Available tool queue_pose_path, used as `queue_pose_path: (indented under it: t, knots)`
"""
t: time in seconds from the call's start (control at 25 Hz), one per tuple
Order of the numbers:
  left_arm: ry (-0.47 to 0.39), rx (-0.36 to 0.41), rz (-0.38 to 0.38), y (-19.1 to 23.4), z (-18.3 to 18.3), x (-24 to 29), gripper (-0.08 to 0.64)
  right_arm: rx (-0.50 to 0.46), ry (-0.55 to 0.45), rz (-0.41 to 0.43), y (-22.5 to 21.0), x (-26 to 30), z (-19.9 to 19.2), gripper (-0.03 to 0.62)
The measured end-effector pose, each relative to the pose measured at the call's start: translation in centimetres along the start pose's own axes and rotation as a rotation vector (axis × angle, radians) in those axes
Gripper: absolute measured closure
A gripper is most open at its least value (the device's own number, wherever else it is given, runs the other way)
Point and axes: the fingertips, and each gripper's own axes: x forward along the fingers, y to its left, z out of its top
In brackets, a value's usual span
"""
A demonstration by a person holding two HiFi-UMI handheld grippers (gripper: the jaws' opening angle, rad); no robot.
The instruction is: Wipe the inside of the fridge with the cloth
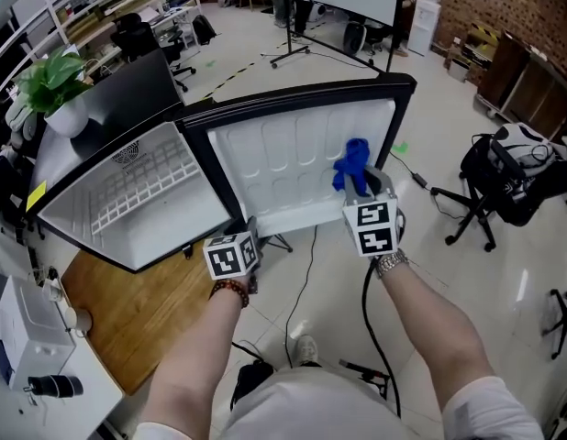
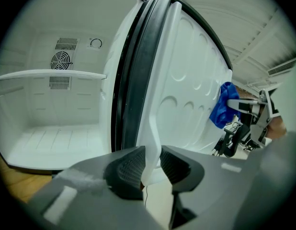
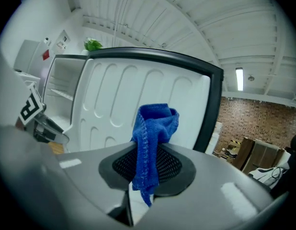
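At the open fridge door (image 1: 293,159), the right tongs (image 3: 147,164) are clamped on the one blue cloth (image 3: 155,123), pinched between the two mesh-faced pads. The cloth is bunched into a narrow strip whose long axis runs up and down in the right gripper view. Its upper end is folded over and points up toward the moulded white inner liner of the door, and a short tail hangs below the pads. From the head view it lies over the right half of that liner, near the door's black outer edge (whether it actually presses on the plastic cannot be told).

The left tongs (image 2: 150,169) are closed on the door itself, their pads squeezing the thin white rim at its lower edge, close to the hinge side. Two marker cubes (image 1: 231,257) show, one on each tool, each at the end of a bare forearm.

Beyond them stands a single small fridge (image 1: 127,227), its white cavity open to the left of the door, with one shelf (image 2: 47,74) across it and one round fan grille (image 2: 60,60) on the back wall. One potted plant (image 1: 52,85) sits on top. The fridge rests on a wooden table (image 1: 137,314). One black office chair (image 1: 504,177) stands well apart on the floor at right.
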Motion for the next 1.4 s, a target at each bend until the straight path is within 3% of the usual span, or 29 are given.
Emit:
queue_pose_path:
  t: [0.36,0.56,0.92,1.4]
  knots:
    - [0.015,0.022,-0.030,-0.1,-0.6,-0.3,0.456,-0.077,-0.069,0.302,15.9,1.0,2.5,0.522]
    - [0.018,0.054,-0.048,-0.2,-0.8,-0.8,0.454,-0.103,-0.066,0.393,21.1,2.3,2.6,0.522]
    - [0.013,0.041,-0.070,0.4,-1.6,-1.8,0.453,-0.116,-0.046,0.415,23.7,4.7,1.9,0.522]
    - [0.019,0.024,-0.081,0.5,-2.8,-2.5,0.454,-0.110,-0.009,0.316,20.3,5.5,0.2,0.522]
